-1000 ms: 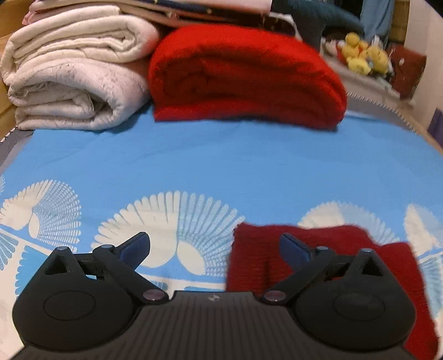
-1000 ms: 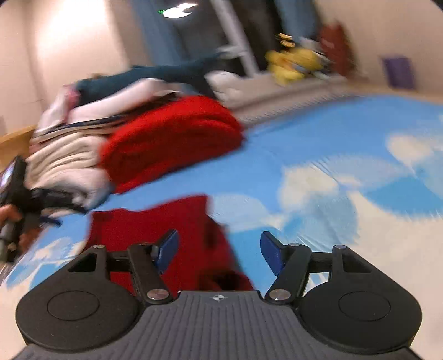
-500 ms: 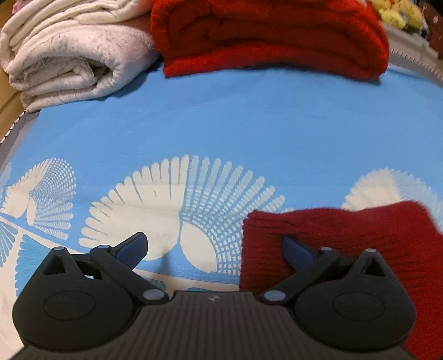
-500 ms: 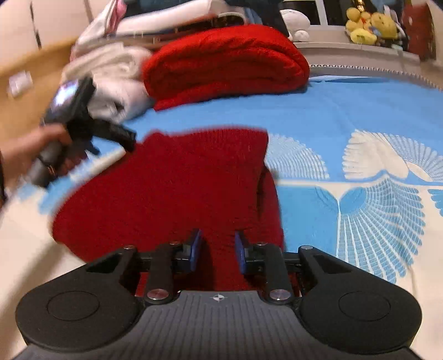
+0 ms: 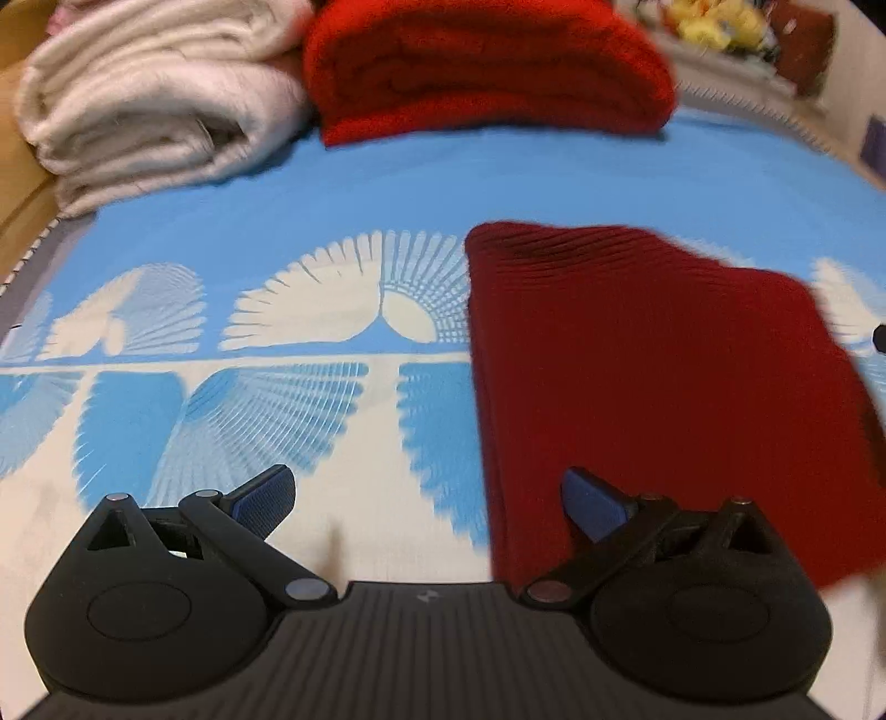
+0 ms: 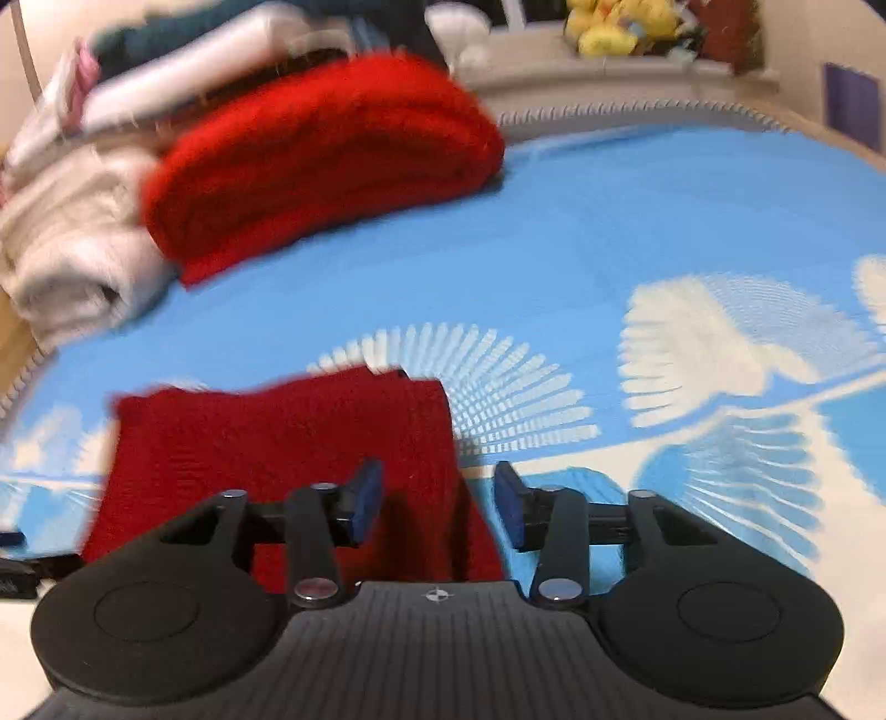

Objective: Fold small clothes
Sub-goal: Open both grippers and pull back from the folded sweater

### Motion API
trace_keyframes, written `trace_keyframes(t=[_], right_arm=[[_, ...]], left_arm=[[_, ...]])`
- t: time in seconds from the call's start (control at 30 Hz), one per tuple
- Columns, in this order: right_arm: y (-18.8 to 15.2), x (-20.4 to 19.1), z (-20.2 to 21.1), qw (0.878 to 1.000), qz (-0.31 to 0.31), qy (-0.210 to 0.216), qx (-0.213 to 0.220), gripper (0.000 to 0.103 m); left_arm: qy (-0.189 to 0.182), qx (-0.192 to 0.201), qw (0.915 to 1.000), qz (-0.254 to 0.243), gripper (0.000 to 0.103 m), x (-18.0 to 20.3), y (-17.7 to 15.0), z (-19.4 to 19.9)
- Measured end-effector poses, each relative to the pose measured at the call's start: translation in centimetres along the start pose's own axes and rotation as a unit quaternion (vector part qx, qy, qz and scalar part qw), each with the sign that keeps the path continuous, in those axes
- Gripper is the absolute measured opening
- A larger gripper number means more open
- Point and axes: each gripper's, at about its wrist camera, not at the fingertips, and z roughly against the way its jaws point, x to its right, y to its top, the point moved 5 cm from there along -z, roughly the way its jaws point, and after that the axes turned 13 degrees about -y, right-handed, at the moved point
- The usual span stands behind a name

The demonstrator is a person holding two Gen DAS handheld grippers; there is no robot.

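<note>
A dark red knitted garment (image 5: 653,376) lies folded flat on the blue and white bed sheet (image 5: 332,210). My left gripper (image 5: 429,498) is open just above the sheet. Its right finger (image 5: 592,501) hovers over the garment's near left edge, and its left finger is over bare sheet. In the right wrist view the same garment (image 6: 266,443) lies at lower left. My right gripper (image 6: 437,504) is over its right edge with the jaws opening. The knit shows in the gap, and the pads do not press on it.
A thick bright red folded blanket (image 5: 487,66) and a stack of cream blankets (image 5: 144,99) lie at the far side of the bed. Yellow plush toys (image 6: 620,25) sit on a ledge behind. A wooden bed frame (image 5: 16,183) borders the left.
The right gripper closed over the garment's edge half a second ago and its jaws have since spread. The left gripper has pulled back, so more of the garment shows. The garment now lies more compact.
</note>
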Motion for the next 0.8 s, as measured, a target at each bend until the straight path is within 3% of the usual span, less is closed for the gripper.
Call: trace_keyframes(t=[0.07,0.13,0.23,0.37,0.53,0.6,0.67,0.8], right_arm=[[-1.2,0.0,6.0,0.999,0.016,0.021,0.037,0.080],[-3.3,-0.6,11.7,0.998,0.035,0.023,0.054,0.095],[-7.0,-1.3,18.1,0.997,0.031,0.026,0.066,0.097],[-12.3,-2.3,23.9,0.998,0.007,-0.005,0.066,0.100],[-17.1,-2.9,24.9,0.995,-0.003,-0.048,0.084,0.100],[-18.1,-3.6,23.7,0.994,0.029,-0.061,0.083,0.100],[-18.5,-4.2,22.8,0.991,0.060,-0.078,0.087,0.100],[-19.3,-5.3,21.3,0.981,0.126,-0.107,0.100,0.100]], left_arm=[[-0.006,0.023,0.9997,-0.009,0.103,1.1,-2.5,4.3],[-0.020,0.040,0.9989,-0.012,0.103,2.4,-5.6,8.4],[-0.039,0.064,0.9969,0.021,0.103,3.8,-10.2,13.2],[-0.067,0.072,0.9937,0.055,0.103,4.8,-14.9,16.0],[-0.053,0.077,0.9951,0.031,0.103,5.4,-17.4,15.7],[-0.034,0.083,0.9959,0.013,0.103,4.9,-18.4,14.8],[-0.005,0.052,0.9986,0.011,0.103,4.0,-19.2,13.3],[-0.014,0.061,0.9980,0.005,0.103,3.4,-18.2,13.2]])
